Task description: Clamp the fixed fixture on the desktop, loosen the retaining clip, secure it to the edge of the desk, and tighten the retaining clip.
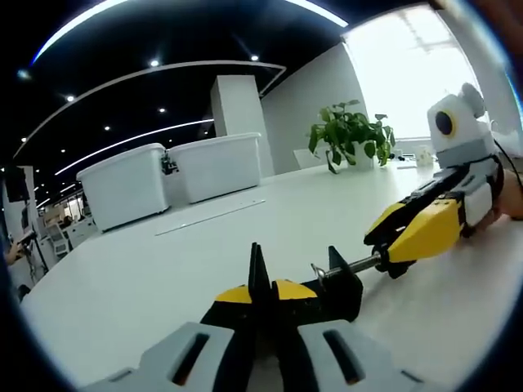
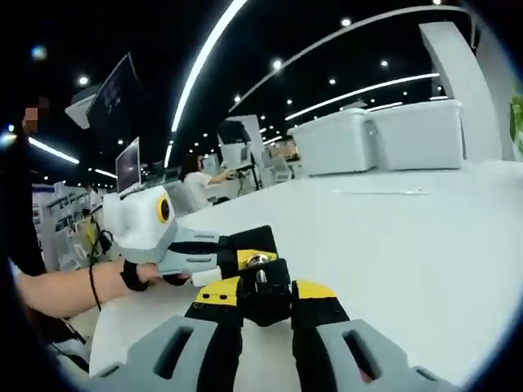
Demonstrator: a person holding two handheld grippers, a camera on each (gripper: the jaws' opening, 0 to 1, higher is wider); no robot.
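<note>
On the white desk (image 1: 163,269), low in your left gripper view, the black clamp fixture (image 1: 327,286) lies just ahead of your left gripper (image 1: 261,298). Its fingers are closed together on the fixture's thin upright plate, at about 6 o'clock in that view. The fixture's metal screw (image 1: 355,264) runs out toward 3 o'clock, where your right gripper (image 1: 409,237) comes in; its yellow and black fingers are closed around the screw's end.

In your right gripper view the same fixture (image 2: 263,290) sits at 6 o'clock between your right gripper's (image 2: 265,298) fingers, which are clamped on it, with the round metal screw end (image 2: 257,260) just above. Your left gripper (image 2: 245,249) reaches in from 9 o'clock and meets the fixture.

Two white storage bins (image 1: 167,180) stand far back on the desk, and a potted plant (image 1: 351,135) at about 1 o'clock by the bright window. No writing, brand or label is readable anywhere.
</note>
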